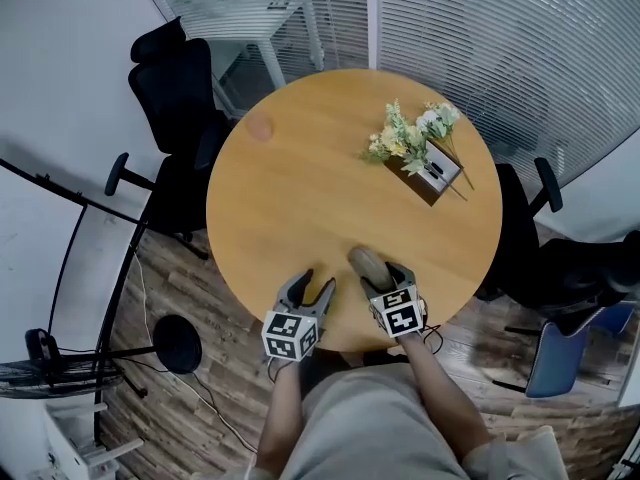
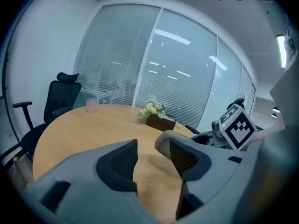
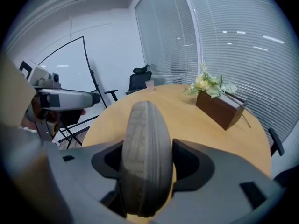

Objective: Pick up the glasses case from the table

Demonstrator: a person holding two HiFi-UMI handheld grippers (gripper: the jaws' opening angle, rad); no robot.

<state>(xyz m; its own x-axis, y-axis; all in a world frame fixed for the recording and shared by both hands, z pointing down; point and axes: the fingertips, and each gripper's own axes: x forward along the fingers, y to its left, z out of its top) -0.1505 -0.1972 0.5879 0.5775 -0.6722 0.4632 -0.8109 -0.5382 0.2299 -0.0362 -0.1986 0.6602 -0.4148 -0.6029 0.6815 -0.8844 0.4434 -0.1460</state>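
Currently, the right gripper (image 3: 145, 164) is clamped on the glasses case (image 3: 144, 139). One pad bears on each long flank, and the case stands on edge between the jaws. In the head view the case sits over the near rim of the round table (image 1: 300, 198), well apart from the flower box (image 1: 428, 163). It appears to hang just clear of the tabletop, though contact cannot be ruled out. The left gripper (image 2: 153, 158) stands beside it with its jaws apart and nothing between them.

Handling: the case is a ribbed grey shell, oval in section. Treat it as rigid and light; it is judged unlikely to deform under pad pressure. The ribbed surface should offer moderate friction, but the curved flanks can slip out if the grip sits off centre. Take hold across the narrow width at mid-length, so that the weight balances on both sides of the pads. Avoid the tapered ends. Any contents are likely fragile, so avoid sudden tilts.
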